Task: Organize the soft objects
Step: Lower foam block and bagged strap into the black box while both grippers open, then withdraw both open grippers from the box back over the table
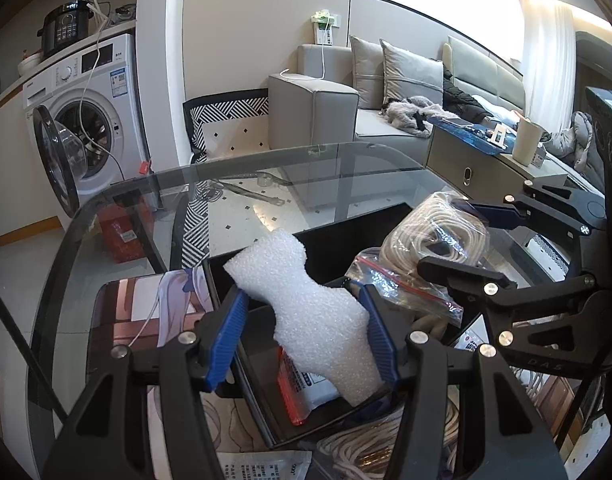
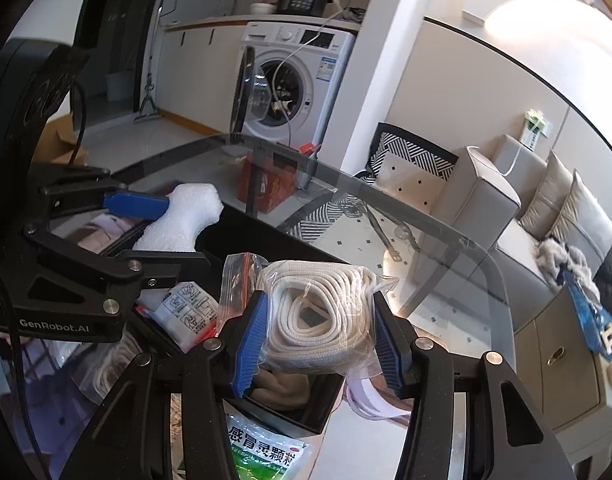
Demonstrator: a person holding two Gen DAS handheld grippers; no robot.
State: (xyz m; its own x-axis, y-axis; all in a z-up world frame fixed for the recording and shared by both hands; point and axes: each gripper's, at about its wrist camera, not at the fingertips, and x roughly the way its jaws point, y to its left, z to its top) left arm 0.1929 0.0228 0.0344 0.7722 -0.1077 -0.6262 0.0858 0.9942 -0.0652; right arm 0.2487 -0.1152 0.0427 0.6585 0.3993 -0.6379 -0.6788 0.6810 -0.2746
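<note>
1. Left gripper (image 1: 301,332): blue pads clamped on both flanks of a white foam piece (image 1: 306,300); foam tilted, upper end pointing up and left, lower end down inside a black bin (image 1: 261,408).
2. Right gripper (image 2: 318,340): blue pads pressed against a clear zip bag of coiled white rope (image 2: 326,312); bag held over a black bin (image 2: 322,416) with a beige soft item inside.
3. Same two loads, seen from the opposite cameras: rope bag (image 1: 434,232) at upper right in the left wrist view, foam piece (image 2: 177,220) at upper left in the right wrist view; grippers side by side, apart.
4. Inside the bin below the foam: a red-edged packet (image 1: 306,392) with printed text.
5. Just beside the bins: a green-and-white sachet (image 2: 265,452) with printed characters, a white leaflet packet (image 2: 185,312), more coiled white rope (image 1: 354,452) at the lower edge.
6. Support surface: glass table (image 1: 245,176), rounded corner, floor tiles visible through it.
7. Beyond the table: washing machine (image 1: 89,112) with door swung open, pressure cooker (image 1: 65,28) on the counter above, grey sofa (image 1: 314,108) with cushions, low cabinet (image 1: 474,168).
</note>
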